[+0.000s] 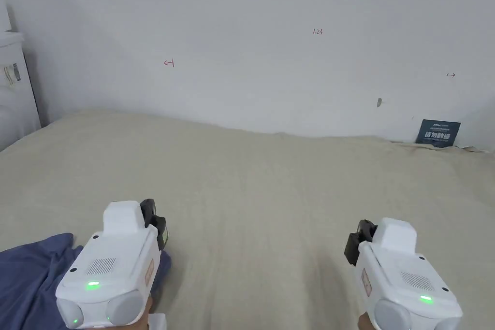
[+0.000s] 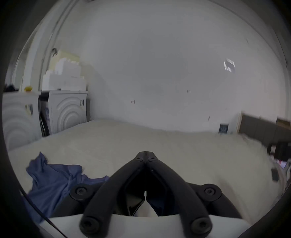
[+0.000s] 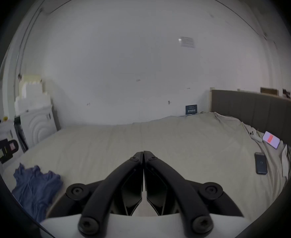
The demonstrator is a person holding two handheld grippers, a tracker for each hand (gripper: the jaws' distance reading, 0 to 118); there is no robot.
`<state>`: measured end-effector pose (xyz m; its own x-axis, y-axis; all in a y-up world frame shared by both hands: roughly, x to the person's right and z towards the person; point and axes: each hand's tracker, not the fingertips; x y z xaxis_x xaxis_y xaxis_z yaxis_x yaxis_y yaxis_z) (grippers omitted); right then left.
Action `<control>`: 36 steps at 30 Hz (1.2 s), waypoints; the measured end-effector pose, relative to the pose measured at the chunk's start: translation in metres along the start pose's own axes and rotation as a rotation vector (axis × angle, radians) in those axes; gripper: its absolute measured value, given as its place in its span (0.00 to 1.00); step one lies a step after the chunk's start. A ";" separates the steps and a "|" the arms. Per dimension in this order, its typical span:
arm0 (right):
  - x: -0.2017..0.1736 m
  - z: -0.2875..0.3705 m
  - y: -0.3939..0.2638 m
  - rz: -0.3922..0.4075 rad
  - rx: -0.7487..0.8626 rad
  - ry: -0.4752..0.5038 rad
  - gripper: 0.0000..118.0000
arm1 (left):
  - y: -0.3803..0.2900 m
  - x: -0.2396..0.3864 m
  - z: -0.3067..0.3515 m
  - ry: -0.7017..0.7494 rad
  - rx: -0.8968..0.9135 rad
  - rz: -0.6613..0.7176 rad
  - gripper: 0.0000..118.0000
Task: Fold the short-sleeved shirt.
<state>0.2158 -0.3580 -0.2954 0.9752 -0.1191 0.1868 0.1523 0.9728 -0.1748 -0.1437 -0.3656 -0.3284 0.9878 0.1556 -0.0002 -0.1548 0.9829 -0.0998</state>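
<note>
Head view: blue short-sleeved shirt [image 1: 29, 273] lies crumpled at the near left corner of the bed [image 1: 270, 191], on the beige sheet, partly under the white body of the left gripper [image 1: 157, 222]. Left gripper view shows the same shirt [image 2: 55, 178] bunched low and to the left of the jaws, which are pressed together at the tips with nothing between them. Right gripper [image 1: 357, 244] hangs over bare sheet, well apart from the shirt; in the right gripper view its jaws also meet along their length, empty, with the shirt [image 3: 34, 185] off to the far left. Judgement: folding not yet begun; the step in hand is getting hold of the garment and spreading it flat. To do this well, both sets of jaws need to part first, then each should take a distinct edge, shoulder or hem, rather than a wad of the heap, and carry it toward the open middle of the sheet. Farther out: a dark card [image 1: 437, 133] against the white wall [image 1: 270, 31], two phones [image 3: 261, 162] near the headboard [image 3: 254, 111], white appliances [image 2: 67, 111] to the left.
</note>
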 end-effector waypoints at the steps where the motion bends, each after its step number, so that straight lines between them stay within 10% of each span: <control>1: 0.001 -0.003 -0.003 0.035 0.004 0.006 0.01 | 0.001 0.000 0.001 -0.007 0.006 -0.013 0.00; 20: -0.026 0.001 -0.006 0.185 0.020 0.033 0.01 | 0.022 0.012 0.022 -0.029 -0.046 -0.133 0.00; 36: -0.104 -0.015 -0.023 0.223 -0.013 0.222 0.01 | 0.007 -0.110 0.051 0.222 -0.285 -0.064 0.00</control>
<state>0.1134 -0.3708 -0.3254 0.9958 0.0546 -0.0730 -0.0682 0.9774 -0.2000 -0.2547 -0.3704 -0.2782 0.9795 0.0388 -0.1976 -0.1130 0.9181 -0.3799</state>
